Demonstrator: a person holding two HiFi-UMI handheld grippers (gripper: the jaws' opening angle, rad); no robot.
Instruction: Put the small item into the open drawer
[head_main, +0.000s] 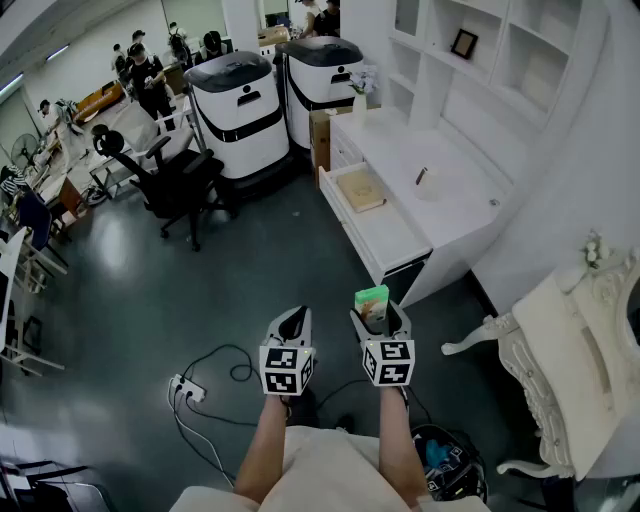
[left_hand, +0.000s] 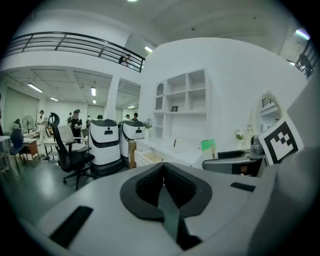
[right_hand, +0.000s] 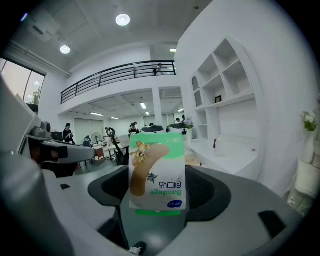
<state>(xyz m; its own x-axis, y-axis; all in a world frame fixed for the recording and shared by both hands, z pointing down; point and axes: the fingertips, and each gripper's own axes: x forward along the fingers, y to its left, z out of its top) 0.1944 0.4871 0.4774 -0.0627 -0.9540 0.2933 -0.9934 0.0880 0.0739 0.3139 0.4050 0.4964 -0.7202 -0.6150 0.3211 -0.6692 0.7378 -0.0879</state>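
Note:
A small green and white bandage box (head_main: 372, 300) stands upright between the jaws of my right gripper (head_main: 380, 322), which is shut on it and holds it in the air. In the right gripper view the box (right_hand: 156, 172) fills the middle, its print upside down. My left gripper (head_main: 291, 328) hangs beside it on the left, shut and holding nothing, its black pads (left_hand: 150, 186) meeting. The open drawer (head_main: 362, 190) juts from the white cabinet ahead with a tan flat thing in it. It is well beyond both grippers.
A white counter (head_main: 445, 190) with a sink runs on the right under wall shelves. An ornate white chair (head_main: 565, 350) stands at right. Two white machines (head_main: 240, 100), a black office chair (head_main: 170, 180), a power strip with cables (head_main: 190, 392) and a dark bag (head_main: 445, 465) are on the floor.

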